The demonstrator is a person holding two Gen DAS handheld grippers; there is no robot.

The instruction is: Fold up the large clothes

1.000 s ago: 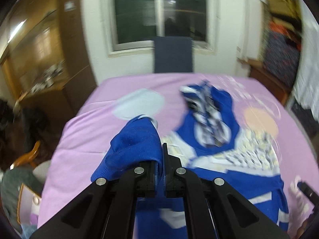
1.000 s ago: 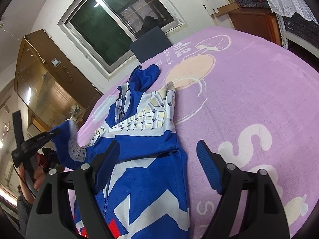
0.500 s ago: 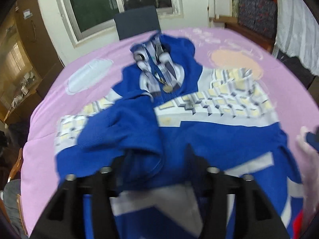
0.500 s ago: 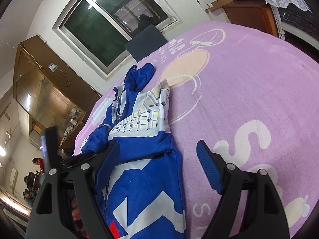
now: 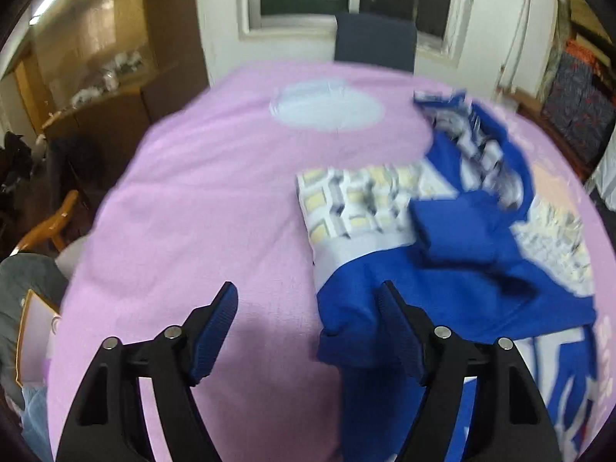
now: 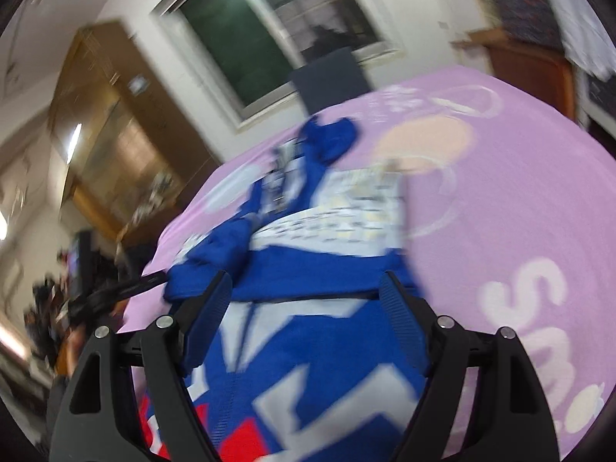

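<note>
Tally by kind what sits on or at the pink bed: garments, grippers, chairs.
Garments: 1, the blue hoodie
Grippers: 2, left gripper and right gripper, jaws open
Chairs: 1, dark chair behind the pink blanket
Total: 4

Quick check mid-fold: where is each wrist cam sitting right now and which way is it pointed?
Left wrist: on the left hand-held gripper, open, looking across the pink blanket toward the window; blue hoodie lies right.
Right wrist: on the right hand-held gripper, open, over the hoodie's lower half, facing the window.
Shared: hoodie, blanket, dark chair, window.
</note>
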